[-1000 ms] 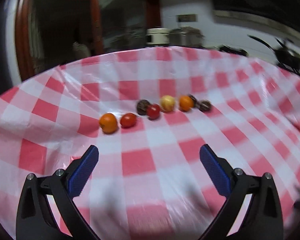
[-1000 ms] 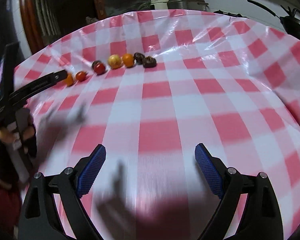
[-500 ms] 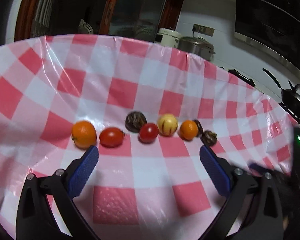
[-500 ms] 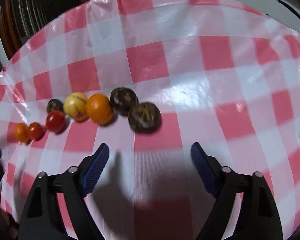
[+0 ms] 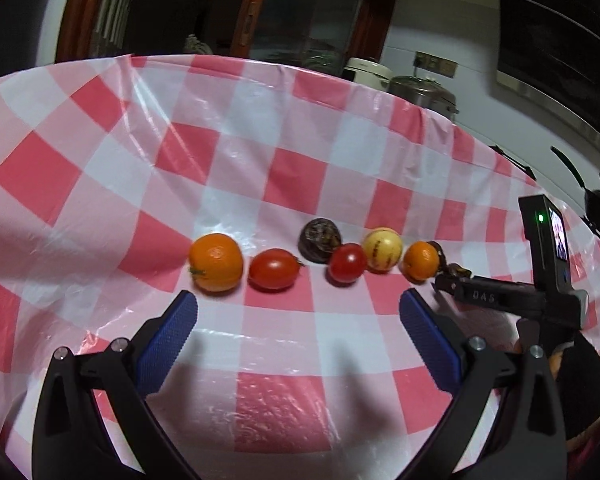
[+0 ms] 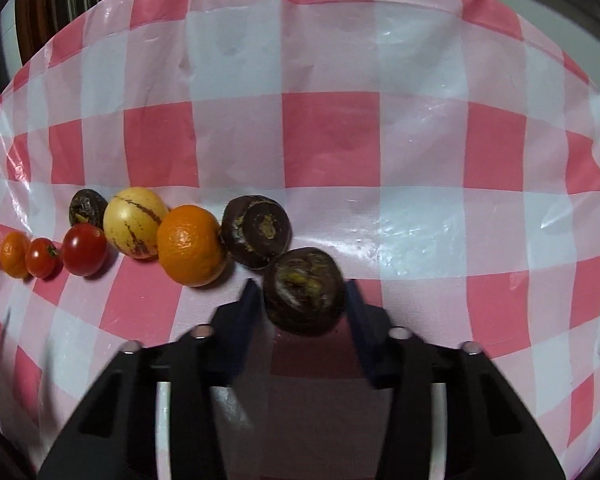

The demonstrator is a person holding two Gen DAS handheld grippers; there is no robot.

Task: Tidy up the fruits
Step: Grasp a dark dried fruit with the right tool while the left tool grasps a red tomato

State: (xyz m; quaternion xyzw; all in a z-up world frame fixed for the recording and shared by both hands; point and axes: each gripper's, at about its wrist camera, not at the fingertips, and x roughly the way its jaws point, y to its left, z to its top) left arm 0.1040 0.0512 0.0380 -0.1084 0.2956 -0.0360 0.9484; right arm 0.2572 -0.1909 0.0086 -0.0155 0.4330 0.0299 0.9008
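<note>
The dark wrinkled fruit point(image 6: 304, 292) at the right end of the row sits on the checked cloth of the desk point(image 6: 380, 140), and you have the right gripper point(image 6: 302, 300) around it: its jaws are narrowed to either side of the fruit, close against it, though the blur keeps you from telling whether they already pinch it or stand a hair off. This looks like the pick-up step of sorting, so your next move is likely to finish the squeeze and lift straight up, because a second dark fruit point(image 6: 256, 236) lies just beside it and an orange point(image 6: 192, 244) touches that one; a sideways drag could nudge both. Further along the row come a pale yellow striped fruit point(image 6: 134, 226), a red tomato point(image 6: 85, 250) with a third dark fruit point(image 6: 87, 208) behind it, then a smaller tomato point(image 6: 41, 258) and another orange point(image 6: 14, 254) at the far end. Your left gripper point(image 5: 298, 320) hovers near that far end, jaws spread wide and holding nothing, with the orange just ahead of its left fingertip.
</note>
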